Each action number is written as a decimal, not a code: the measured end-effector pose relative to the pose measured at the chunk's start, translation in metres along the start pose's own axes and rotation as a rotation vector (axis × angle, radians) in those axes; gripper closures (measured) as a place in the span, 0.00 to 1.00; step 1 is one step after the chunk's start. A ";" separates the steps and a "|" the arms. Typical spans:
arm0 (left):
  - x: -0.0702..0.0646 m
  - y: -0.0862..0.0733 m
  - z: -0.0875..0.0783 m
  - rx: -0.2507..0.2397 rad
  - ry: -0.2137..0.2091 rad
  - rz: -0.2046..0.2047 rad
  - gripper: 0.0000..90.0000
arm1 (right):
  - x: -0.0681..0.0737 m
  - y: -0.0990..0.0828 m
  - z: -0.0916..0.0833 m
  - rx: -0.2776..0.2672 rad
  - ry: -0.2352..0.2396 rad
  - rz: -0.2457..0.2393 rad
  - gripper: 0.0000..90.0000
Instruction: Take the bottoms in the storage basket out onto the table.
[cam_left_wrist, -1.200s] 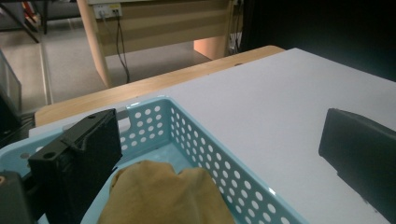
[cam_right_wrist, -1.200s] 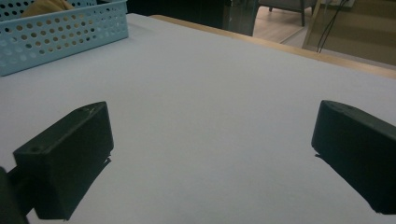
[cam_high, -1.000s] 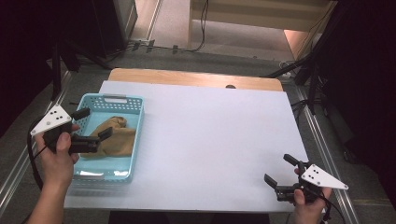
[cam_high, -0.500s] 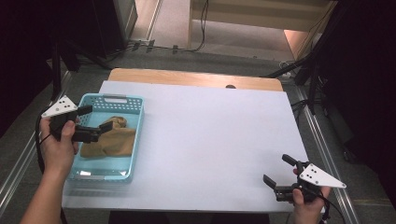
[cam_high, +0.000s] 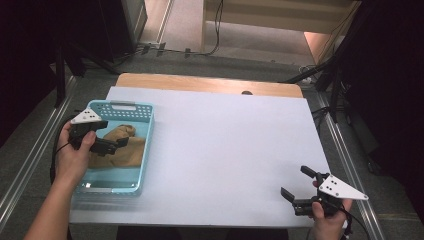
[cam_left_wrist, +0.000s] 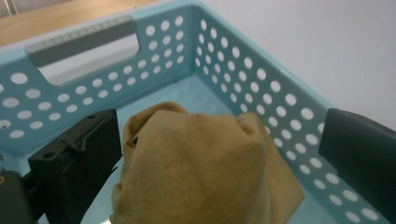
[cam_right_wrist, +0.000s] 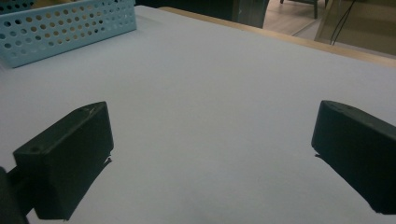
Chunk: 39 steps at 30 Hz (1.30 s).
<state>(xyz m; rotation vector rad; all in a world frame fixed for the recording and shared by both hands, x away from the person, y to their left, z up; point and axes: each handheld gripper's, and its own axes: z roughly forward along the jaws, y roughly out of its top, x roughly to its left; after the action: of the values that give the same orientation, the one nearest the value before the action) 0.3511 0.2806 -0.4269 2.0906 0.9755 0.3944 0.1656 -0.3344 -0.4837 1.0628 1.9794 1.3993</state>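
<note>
Your left tongs (cam_high: 120, 144) hang inside the blue basket (cam_high: 146, 150) at the left side of the worktop (cam_high: 225, 145), jaws spread, and the tan cloth (cam_left_wrist: 196, 168) sits right between them in the left gripper view, bunched into a mound on the basket floor. It lies straight ahead and just below the jaw tips, not yet pinched. In the high view the cloth (cam_high: 122, 145) runs long from near to far, its crumpled end toward the basket's far handle wall. The perforated walls stand close on both sides, so the right wall could catch your jaw. Your right tongs (cam_high: 295, 187) sit spread and idle over the near right corner, well apart from the basket; the left hand is plainly the nearer one.
</note>
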 end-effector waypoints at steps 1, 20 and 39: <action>0.001 -0.001 0.002 0.009 0.005 -0.003 0.00 | 0.000 0.000 0.000 0.002 0.001 0.000 0.00; 0.008 -0.007 0.028 0.230 0.027 -0.015 0.00 | 0.000 -0.001 0.001 0.009 -0.005 0.003 0.00; 0.008 -0.013 0.043 0.336 0.025 0.003 0.00 | 0.001 -0.001 0.003 0.024 -0.003 0.001 0.00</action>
<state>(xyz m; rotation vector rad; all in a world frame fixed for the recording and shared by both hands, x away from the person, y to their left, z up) 0.3736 0.2687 -0.4650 2.3917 1.1146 0.2722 0.1668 -0.3326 -0.4858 1.0761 1.9984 1.3766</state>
